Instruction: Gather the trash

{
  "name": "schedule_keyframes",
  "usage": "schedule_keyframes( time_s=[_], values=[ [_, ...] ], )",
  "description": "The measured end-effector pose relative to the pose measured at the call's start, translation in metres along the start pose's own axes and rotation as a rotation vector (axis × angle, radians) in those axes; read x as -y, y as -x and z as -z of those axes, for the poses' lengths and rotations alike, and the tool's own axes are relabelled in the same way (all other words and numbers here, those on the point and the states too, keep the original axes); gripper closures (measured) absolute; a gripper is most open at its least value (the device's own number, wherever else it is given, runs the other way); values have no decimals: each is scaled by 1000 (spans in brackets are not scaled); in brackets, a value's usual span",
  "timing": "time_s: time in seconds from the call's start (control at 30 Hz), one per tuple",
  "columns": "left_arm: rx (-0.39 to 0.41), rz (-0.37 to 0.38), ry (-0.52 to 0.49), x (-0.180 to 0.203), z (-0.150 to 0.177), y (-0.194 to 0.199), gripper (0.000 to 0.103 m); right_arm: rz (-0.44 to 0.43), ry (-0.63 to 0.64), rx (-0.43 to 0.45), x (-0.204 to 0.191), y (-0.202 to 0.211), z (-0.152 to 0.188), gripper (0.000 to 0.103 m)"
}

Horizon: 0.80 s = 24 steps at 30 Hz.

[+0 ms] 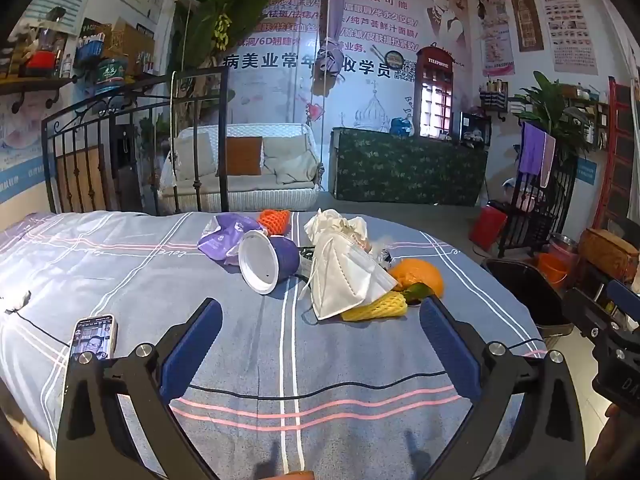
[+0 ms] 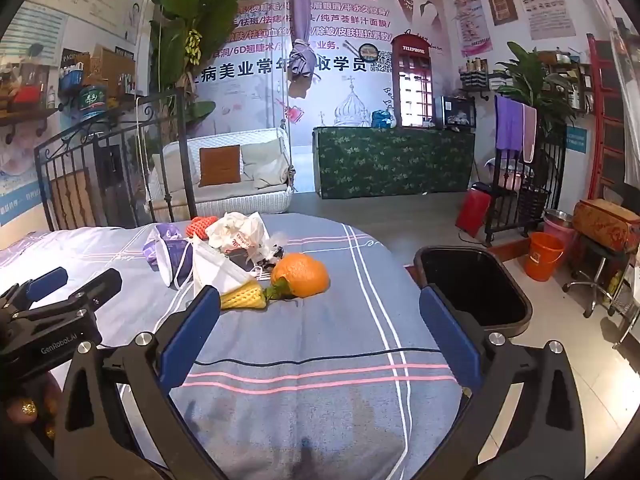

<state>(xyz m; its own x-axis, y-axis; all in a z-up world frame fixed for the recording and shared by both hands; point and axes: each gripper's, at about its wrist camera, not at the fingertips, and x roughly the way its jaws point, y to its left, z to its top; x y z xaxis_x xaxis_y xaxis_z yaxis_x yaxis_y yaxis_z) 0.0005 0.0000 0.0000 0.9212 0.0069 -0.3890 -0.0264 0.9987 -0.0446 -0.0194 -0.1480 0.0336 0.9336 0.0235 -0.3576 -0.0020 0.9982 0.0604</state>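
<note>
Pre-grasp step, I judge: nothing collected yet. Left gripper [image 1: 320,316] and right gripper [image 2: 319,312] jaws wide open, empty. Trash heap, incl. white folded face mask [image 1: 346,280], at 12 o'clock on blue striped bed [image 1: 120,264]; black plastic bin [image 2: 476,284] at 2 o'clock. Next: I close on mask.
</note>
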Motion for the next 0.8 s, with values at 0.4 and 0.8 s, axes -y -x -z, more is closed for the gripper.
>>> schedule_keyframes(
  time_s=[0.4, 0.8],
  values=[
    [6, 4, 6, -2, -2, -1, 5, -17, -17, 6, -1, -5, 4, 5],
    [14, 14, 10, 0, -3, -1, 5, -25, -16, 8, -1, -6, 4, 5]
  ],
)
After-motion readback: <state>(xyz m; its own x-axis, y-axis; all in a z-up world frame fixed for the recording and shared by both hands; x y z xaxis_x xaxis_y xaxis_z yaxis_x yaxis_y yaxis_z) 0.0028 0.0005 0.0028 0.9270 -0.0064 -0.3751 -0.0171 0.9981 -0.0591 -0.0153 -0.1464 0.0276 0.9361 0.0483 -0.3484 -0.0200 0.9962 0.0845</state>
